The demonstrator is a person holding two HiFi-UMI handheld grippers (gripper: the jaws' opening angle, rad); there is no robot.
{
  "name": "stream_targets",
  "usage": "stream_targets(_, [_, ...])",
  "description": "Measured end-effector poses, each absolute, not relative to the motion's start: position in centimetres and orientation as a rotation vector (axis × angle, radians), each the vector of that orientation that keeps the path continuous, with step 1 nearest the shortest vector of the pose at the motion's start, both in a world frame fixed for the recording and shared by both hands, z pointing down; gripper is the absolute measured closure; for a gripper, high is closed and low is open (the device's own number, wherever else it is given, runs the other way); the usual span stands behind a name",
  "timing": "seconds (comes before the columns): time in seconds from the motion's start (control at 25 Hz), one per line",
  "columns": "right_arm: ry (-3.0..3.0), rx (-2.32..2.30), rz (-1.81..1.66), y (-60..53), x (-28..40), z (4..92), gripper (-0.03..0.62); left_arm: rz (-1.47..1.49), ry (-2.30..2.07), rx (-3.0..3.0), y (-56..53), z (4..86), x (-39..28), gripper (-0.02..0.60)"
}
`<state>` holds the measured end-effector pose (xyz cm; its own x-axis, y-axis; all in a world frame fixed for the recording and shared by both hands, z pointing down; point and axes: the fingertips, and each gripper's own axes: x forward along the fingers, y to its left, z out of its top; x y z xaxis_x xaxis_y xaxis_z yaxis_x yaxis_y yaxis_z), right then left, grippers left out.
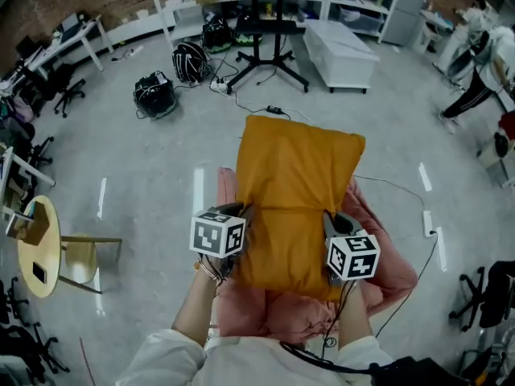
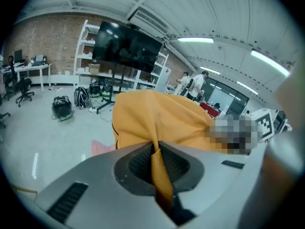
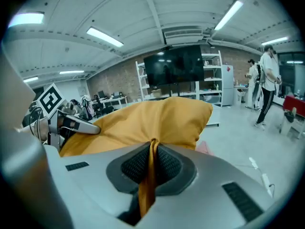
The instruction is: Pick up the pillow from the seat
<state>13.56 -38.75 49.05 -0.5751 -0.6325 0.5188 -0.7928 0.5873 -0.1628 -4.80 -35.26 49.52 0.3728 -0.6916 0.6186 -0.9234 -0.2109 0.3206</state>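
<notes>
**Pillow gripped at both sides over the pink seat**

The pillow (image 1: 294, 191) is mustard yellow, plump and plainly soft. Its cover bunches into a thin fold wherever it is pinched, and its body sags slightly between the two holds. I judge it light and easy to carry, not fragile and not slippery. A grip on the cloth alone could still let the filling swing or the fold creep out, so the two opposite side edges, near the middle of its length, look like the sound places to hold it.

That is where it is held. The left gripper (image 1: 244, 218) is clamped tight on a pleat of the yellow cover at the pillow's left edge. The right gripper (image 1: 328, 225) is closed the same way on the right edge. Each gripper view shows the cloth squeezed flat between the dark pads.

The pillow lies in front of the person, over the seat (image 1: 390, 273). It appears to be raised off the seat rather than resting on it.

By count there are one pillow, two grippers and one seat. Farther out on the grey floor are one round wooden side table (image 1: 40, 248), two dark bags (image 1: 154, 95) and one screen stand (image 1: 269, 63).
</notes>
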Motion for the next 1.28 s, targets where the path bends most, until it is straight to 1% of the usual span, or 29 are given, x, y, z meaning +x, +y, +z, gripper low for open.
stream_targets(0.16, [-2.522,1.111,0.428,-37.7,12.9,43.4,0.559,0.394,-1.487,2.034,-33.2,43.8,-5.3,0.555])
stream_targets(0.32, [-2.639,1.042,0.358,-35.2,10.0,40.6,0.560,0.365,-1.601,2.046,-29.4,40.0,-7.7,0.555])
stream_targets(0.64, [-2.738,0.970,0.295,-30.9,5.6,37.2,0.559,0.263,-1.726,2.040,-23.5,36.5,-11.8,0.555])
stream_targets(0.96, [-2.751,0.986,0.134,-24.8,-1.6,32.6,0.559,0.122,-1.717,2.112,-17.5,33.5,-19.0,0.557])
stream_targets(1.08, [-2.749,1.000,0.081,-22.0,-5.2,31.0,0.559,0.077,-1.706,2.139,-14.9,32.3,-22.7,0.557])
stream_targets(1.28, [-2.752,1.024,0.061,-17.9,-10.7,29.9,0.559,0.065,-1.731,2.151,-10.8,30.8,-28.3,0.557])
